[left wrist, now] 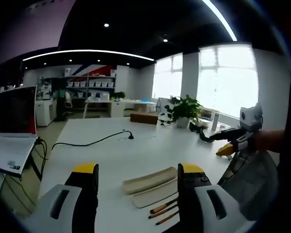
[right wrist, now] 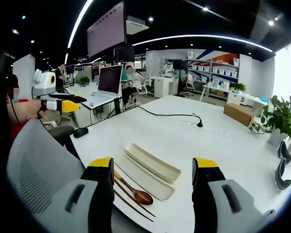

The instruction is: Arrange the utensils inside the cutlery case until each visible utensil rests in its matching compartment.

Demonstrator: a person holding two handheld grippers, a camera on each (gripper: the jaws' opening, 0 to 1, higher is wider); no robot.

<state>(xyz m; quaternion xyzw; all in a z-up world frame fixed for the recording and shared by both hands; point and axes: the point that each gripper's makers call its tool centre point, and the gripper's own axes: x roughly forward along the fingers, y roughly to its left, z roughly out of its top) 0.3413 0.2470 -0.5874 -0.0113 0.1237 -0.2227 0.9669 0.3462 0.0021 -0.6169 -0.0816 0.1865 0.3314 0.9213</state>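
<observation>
White table [right wrist: 208, 141] in an open office, with a black cable [right wrist: 169, 115] across it and a potted plant [right wrist: 281, 119] at the far edge. Cutlery case [right wrist: 141, 175] near the front edge, opened in two long halves, lid [right wrist: 153, 162] lying just beside the base. Wooden spoon [right wrist: 135, 192] and chopsticks [right wrist: 131, 204] flat on the table beside the case, outside it. Left gripper [left wrist: 138, 182] and right gripper [right wrist: 153, 174] both with jaws spread wide, holding nothing, above the table. Grey mesh chair [right wrist: 36, 170] at the table's edge. Laptop [left wrist: 12, 128] at the left.
</observation>
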